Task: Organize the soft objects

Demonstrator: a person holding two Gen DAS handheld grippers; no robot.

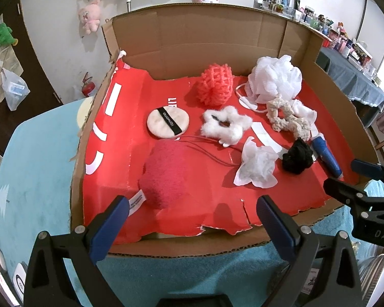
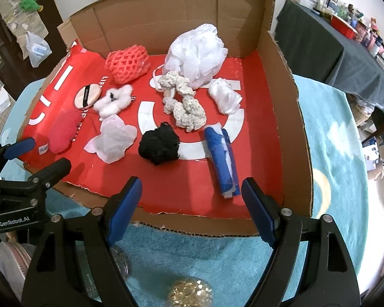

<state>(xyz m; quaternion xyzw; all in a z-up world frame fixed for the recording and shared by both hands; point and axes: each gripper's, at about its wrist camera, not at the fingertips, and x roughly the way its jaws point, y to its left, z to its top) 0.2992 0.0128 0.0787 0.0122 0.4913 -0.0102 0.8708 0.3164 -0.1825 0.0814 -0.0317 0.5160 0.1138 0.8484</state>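
So here's where we stand: all the soft stuff sits inside the cardboard box (image 2: 289, 117) on its red liner, spread out loosely, not grouped or stacked. Far side has the white bath pouf (image 2: 197, 53) and the orange net sponge (image 2: 128, 62); in the middle lie the cream crochet scrunchie (image 2: 184, 105), a fluffy white scrunchie (image 2: 114, 101) and the powder puff (image 2: 87, 95); nearer us are the black scrunchie (image 2: 159, 144), the pink plush (image 1: 170, 172) and a blue roll (image 2: 222, 163). Our left gripper (image 1: 192, 217) and right gripper (image 2: 192, 197) both hover at the near edge, spread wide, holding nothing. This could be a tipped-out pile waiting for sorting or a finished layout; we honestly can't tell which.
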